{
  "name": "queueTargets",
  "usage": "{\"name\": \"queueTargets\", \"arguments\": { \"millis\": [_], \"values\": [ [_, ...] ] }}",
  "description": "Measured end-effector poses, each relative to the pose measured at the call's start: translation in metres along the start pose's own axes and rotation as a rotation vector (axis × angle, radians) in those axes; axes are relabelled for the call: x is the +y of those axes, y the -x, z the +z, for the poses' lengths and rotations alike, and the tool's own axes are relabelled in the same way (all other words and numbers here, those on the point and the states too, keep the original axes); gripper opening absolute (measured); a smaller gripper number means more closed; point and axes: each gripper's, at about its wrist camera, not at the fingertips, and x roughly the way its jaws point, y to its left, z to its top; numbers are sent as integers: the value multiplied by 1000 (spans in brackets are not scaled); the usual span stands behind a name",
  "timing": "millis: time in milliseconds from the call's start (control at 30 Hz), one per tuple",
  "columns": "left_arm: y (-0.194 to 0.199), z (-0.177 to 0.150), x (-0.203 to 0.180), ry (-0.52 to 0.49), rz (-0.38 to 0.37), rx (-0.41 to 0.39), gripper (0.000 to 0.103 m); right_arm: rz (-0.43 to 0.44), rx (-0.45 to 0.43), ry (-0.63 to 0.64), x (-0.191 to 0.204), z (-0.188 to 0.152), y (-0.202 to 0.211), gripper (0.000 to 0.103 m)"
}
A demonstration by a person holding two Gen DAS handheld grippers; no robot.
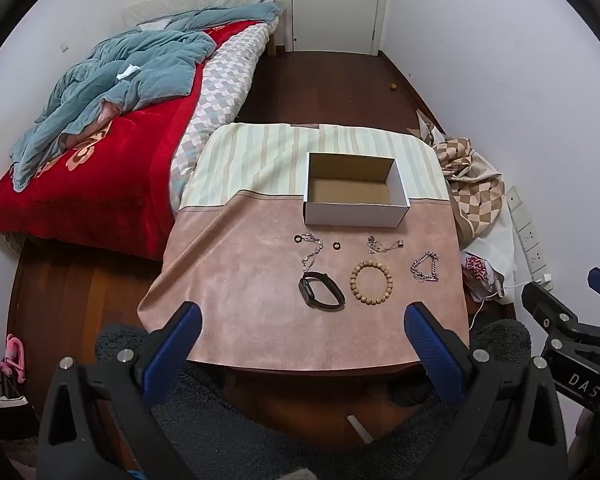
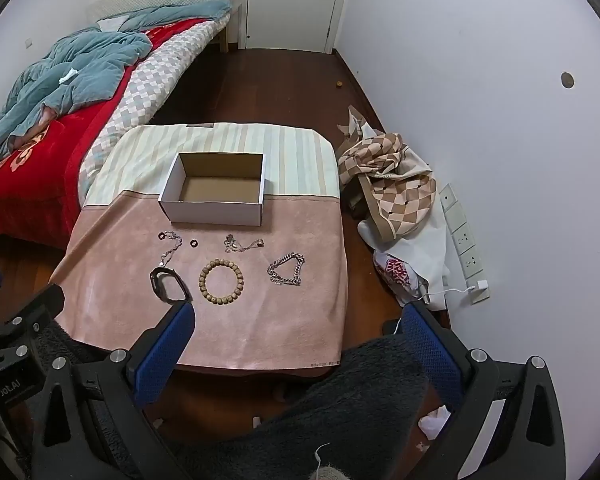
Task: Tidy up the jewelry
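Note:
A white cardboard box [image 1: 356, 210] [image 2: 212, 213] stands empty and lidless on the cloth-covered table [image 1: 240, 280] [image 2: 260, 320]. In front of it lie a wooden bead bracelet [image 1: 371, 282] [image 2: 221, 281], a black watch band [image 1: 321, 291] [image 2: 168, 285], a silver chain bracelet [image 1: 425, 266] [image 2: 286, 269], two thin necklaces [image 1: 312, 254] [image 1: 384, 245] and a small dark ring [image 1: 335, 245] [image 2: 193, 243]. My left gripper [image 1: 304, 316] hangs open above the table's near edge, nothing between its blue pads. My right gripper [image 2: 300, 316] is open too, over the table's near right corner, empty.
A bed [image 1: 100, 152] with a red blanket and blue quilt borders the table on the left. Checked cloth and bags [image 2: 392, 188] pile up against the right wall, beside a power strip [image 2: 464, 240]. A dark fleece cover [image 2: 340, 400] lies below the near edge. A door [image 1: 336, 4] stands at the back.

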Motion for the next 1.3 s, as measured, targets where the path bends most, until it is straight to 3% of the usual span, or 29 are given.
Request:
{"name": "queueTargets", "arguments": {
  "millis": [1300],
  "values": [
    [7, 2, -8, 1, -2, -7, 103, -15, -23, 5, -6, 7, 16, 103]
  ]
}}
